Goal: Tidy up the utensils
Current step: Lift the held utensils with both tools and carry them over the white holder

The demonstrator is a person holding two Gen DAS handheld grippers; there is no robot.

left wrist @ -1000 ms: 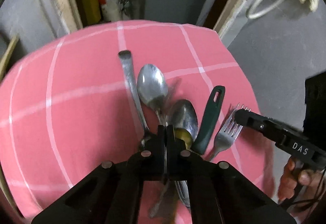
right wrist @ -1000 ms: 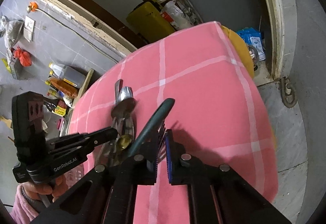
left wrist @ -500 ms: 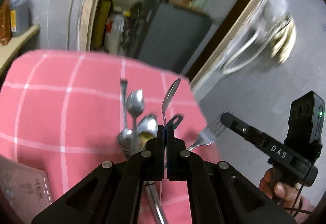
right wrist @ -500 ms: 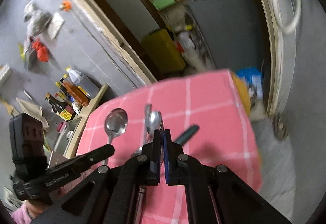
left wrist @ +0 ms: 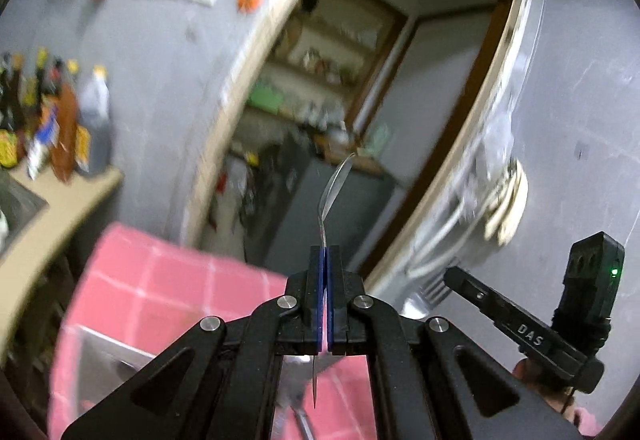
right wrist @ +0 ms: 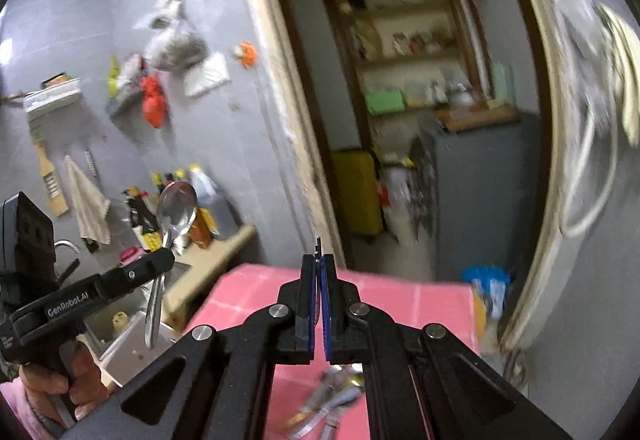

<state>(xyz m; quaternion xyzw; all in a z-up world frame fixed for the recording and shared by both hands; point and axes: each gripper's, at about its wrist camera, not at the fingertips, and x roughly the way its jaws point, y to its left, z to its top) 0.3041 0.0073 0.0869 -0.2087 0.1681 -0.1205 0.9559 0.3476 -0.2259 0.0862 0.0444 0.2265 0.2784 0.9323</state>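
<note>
Pointing upward, spoon bowl topmost

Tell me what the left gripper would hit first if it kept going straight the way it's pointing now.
Nothing close, it seems. The left gripper, shut on a spoon, points past the pink tablecloth toward the doorway, at the grey cabinet inside. Depth is unclear.

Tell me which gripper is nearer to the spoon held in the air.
Left. The left gripper is shut on the handle of the spoon, bowl pointing up. The right gripper is apart from it, off to the spoon's right, not touching it.
</note>
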